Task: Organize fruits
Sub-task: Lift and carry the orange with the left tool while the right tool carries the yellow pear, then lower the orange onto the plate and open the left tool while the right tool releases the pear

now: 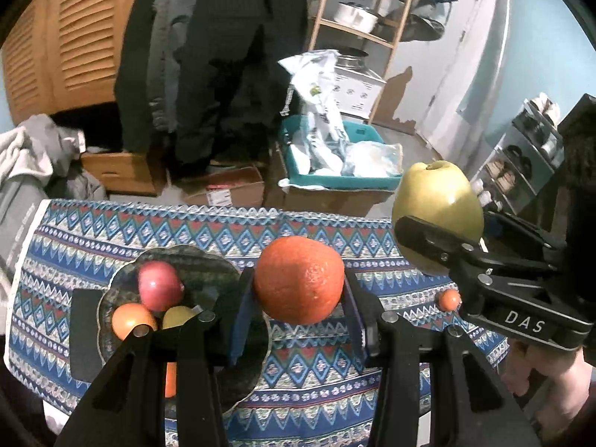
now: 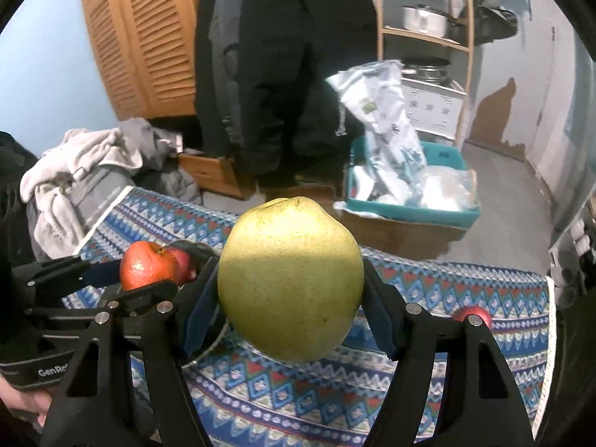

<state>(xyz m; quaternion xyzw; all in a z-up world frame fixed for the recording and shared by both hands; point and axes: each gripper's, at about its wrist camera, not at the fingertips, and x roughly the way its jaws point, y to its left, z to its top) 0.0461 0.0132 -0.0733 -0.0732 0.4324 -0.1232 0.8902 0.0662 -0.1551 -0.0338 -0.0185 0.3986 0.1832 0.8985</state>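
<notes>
The orange (image 1: 299,279) is pinched in the left gripper (image 1: 298,298) fingers, in the air just right of the bowl (image 1: 123,279), seemingly bound there to join its fruit. Further right, the right gripper (image 2: 290,298) fingers clamp a pear (image 2: 290,279) above the patterned surface (image 1: 316,372), where one small orange fruit (image 1: 449,299) waits.

Orange citrus (image 1: 299,280), yellow-green pear (image 2: 292,283), blue zigzag cloth (image 1: 320,223).

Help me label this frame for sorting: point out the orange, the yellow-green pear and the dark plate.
orange (image 1: 299,279): left wrist view, middle of its peel, clamped in the left tool.
yellow-green pear (image 2: 290,283): right wrist view, centre of its front skin.
dark plate (image 1: 219,266): left wrist view, bare far rim.
</notes>
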